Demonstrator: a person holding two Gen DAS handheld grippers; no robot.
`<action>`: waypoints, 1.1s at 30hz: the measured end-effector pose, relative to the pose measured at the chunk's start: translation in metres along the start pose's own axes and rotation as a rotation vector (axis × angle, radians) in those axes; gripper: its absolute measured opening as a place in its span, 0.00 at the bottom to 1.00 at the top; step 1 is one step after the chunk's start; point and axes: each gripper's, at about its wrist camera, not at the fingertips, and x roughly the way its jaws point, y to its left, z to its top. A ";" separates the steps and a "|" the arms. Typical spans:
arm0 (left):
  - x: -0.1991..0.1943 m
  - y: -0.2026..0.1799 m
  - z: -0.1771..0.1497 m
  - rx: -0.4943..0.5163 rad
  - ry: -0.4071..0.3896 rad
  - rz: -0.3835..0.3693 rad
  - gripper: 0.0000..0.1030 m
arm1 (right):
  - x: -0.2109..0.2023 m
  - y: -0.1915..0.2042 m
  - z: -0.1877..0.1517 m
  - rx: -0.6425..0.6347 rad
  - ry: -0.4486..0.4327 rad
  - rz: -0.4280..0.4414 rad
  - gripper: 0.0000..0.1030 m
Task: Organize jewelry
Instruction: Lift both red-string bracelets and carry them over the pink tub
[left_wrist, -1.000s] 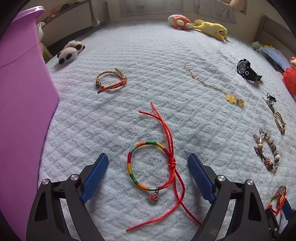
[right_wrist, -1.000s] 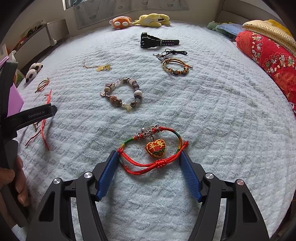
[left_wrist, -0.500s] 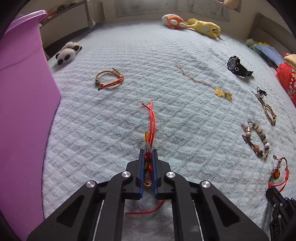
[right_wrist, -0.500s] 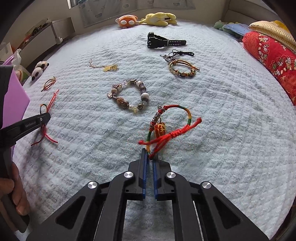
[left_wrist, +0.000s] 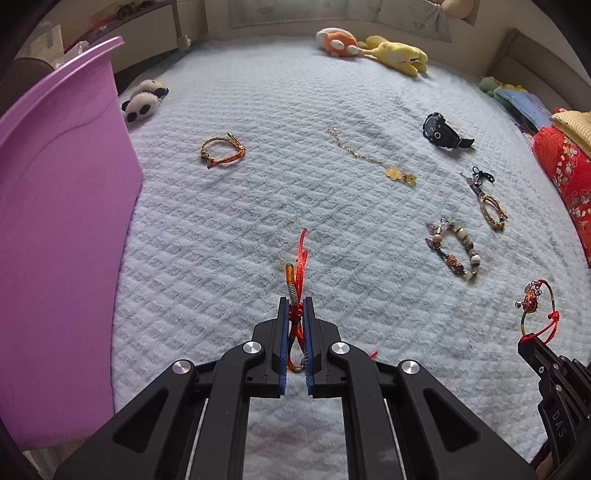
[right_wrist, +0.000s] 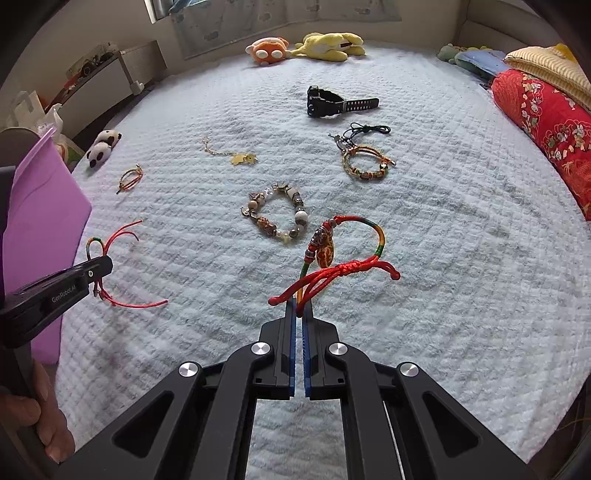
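Gripping red cord bracelet (left_wrist: 295, 280) | left fingers (left_wrist: 283, 325) clenched | right fingers (right_wrist: 291, 325) clamp heart-charm bracelet (right_wrist: 343, 251) (lifted)

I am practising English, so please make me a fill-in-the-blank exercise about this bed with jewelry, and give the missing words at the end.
1. The left gripper is shut on a red cord bracelet, and the right gripper is shut on a bracelet with a ____-shaped charm.
2. The watch is ____ in colour.
3. The big tub beside the bed is ____.
4. The black-and-white soft toy is a ____.

Missing words: heart; black; purple; panda
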 end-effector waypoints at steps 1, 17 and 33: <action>-0.008 -0.001 0.001 -0.002 -0.002 0.002 0.07 | -0.007 0.001 0.002 -0.010 0.002 0.008 0.03; -0.186 0.024 0.032 -0.146 -0.051 0.078 0.07 | -0.131 0.042 0.057 -0.216 0.066 0.223 0.03; -0.284 0.121 0.056 -0.301 -0.046 0.187 0.07 | -0.191 0.181 0.113 -0.389 0.130 0.502 0.03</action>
